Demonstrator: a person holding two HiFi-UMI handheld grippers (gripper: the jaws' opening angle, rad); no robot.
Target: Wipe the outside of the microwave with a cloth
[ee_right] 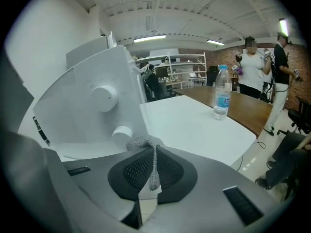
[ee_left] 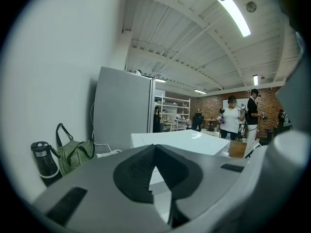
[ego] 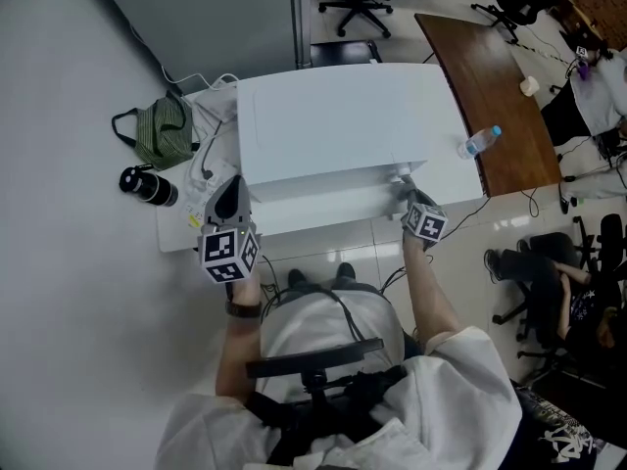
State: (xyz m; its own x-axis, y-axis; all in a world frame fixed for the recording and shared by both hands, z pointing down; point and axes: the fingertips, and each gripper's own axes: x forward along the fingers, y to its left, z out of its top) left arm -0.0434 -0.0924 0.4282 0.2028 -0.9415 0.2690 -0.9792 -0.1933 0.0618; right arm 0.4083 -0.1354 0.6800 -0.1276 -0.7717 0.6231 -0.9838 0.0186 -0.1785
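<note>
The white microwave (ego: 343,125) filled the middle of the white table (ego: 460,189), its knob panel turned toward the near right. A green striped bag (ego: 165,130) lay at the far left, clear of the work. The right gripper (ee_right: 153,147) sat at the near right corner of the microwave, its jaws clamped on a small grey mesh cloth (ee_right: 145,142) bunched just short of the lower knob (ee_right: 121,131). The left gripper (ee_left: 155,149) hovered off the near left corner, jaws together on nothing. To wipe well, I judged, the bunched cloth should be pressed flat on the panel and swept around each knob, with the pinch kept firm so that the cloth could not slip free.
</note>
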